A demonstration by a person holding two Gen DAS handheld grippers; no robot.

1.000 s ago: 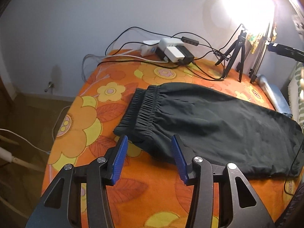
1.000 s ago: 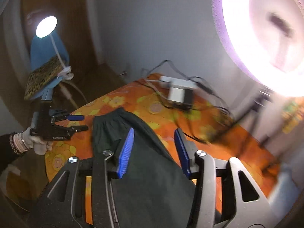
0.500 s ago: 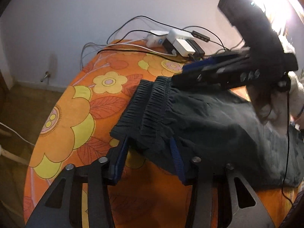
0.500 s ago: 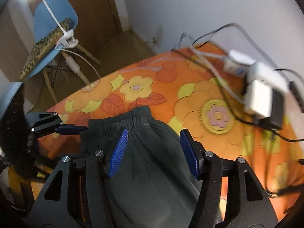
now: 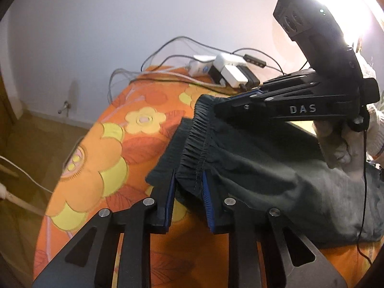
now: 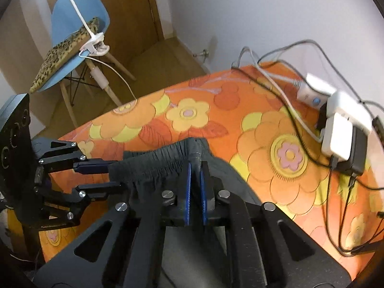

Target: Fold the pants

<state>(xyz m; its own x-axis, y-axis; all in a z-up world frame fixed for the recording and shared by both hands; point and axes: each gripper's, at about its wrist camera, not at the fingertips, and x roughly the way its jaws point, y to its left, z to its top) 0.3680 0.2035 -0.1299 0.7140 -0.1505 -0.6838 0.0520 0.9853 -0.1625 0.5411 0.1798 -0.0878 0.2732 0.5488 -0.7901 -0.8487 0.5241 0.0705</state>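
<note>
Dark pants [image 5: 264,168] lie on an orange flowered table [image 5: 115,148], waistband to the left. My left gripper [image 5: 188,180] straddles the near corner of the waistband [image 5: 192,148], its blue pads still a little apart around the cloth. My right gripper [image 6: 195,168] is shut on the far corner of the waistband [image 6: 158,158], the pads pinched on the fabric. The right gripper also shows in the left wrist view [image 5: 276,103], held in a gloved hand. The left gripper shows in the right wrist view [image 6: 100,175].
A power strip with plugs and cables [image 5: 228,72] lies at the table's far edge, also in the right wrist view [image 6: 340,129]. A bright ring lamp [image 5: 348,4] stands at the back right. A blue chair [image 6: 72,31] with a clip lamp stands beyond the table.
My right gripper came down and closed on the far waistband corner. My left gripper moved forward onto the near corner and narrowed around it.
</note>
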